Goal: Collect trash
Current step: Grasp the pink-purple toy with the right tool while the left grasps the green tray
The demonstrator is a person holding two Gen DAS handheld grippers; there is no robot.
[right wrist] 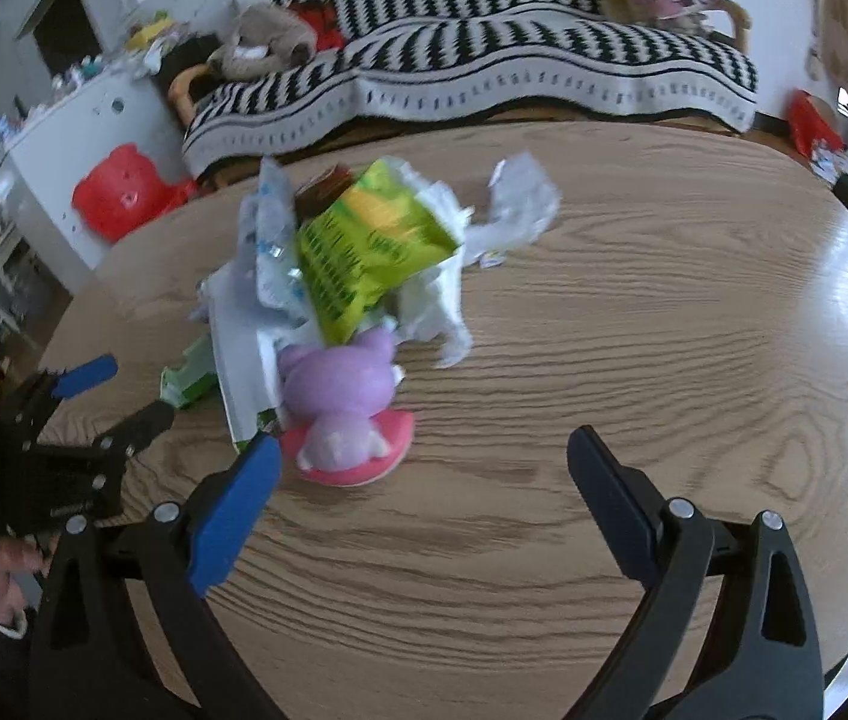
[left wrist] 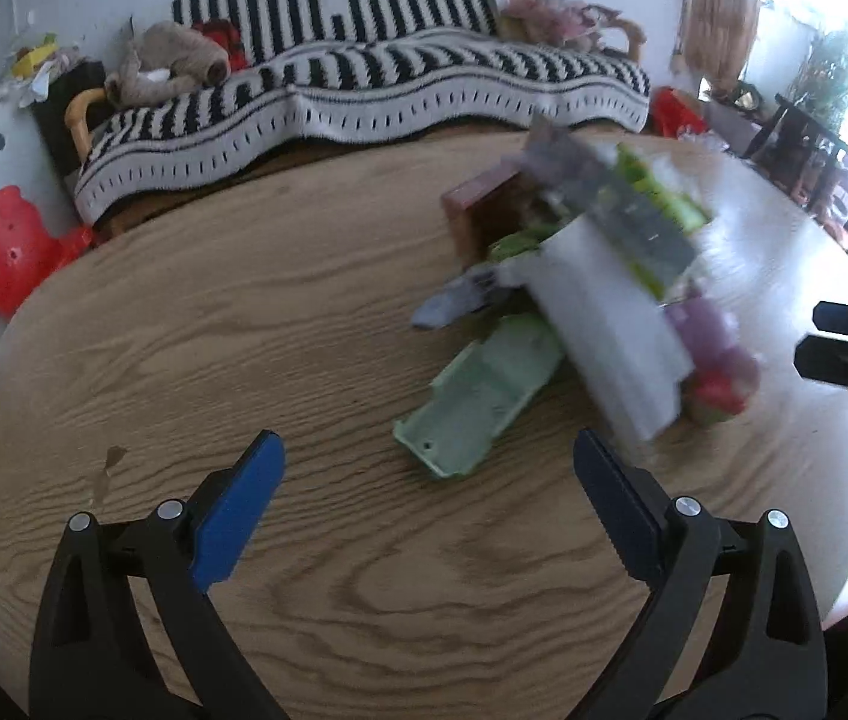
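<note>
Trash (right wrist: 357, 252) lies uncollected in a heap mid-table; we judge the task barely begun. Starting at the jaws: our left gripper (left wrist: 430, 480) stands wide open and empty, just short of a pale green tray (left wrist: 478, 402). Our right gripper (right wrist: 424, 468) is likewise spread and empty, its blue pad beside a purple toy (right wrist: 339, 384). Beyond lie the green wrapper, white papers and wooden table (right wrist: 664, 360).

Motion-blurred trash pile (left wrist: 604, 300) (green carton (left wrist: 478, 414) partly covered)
</note>
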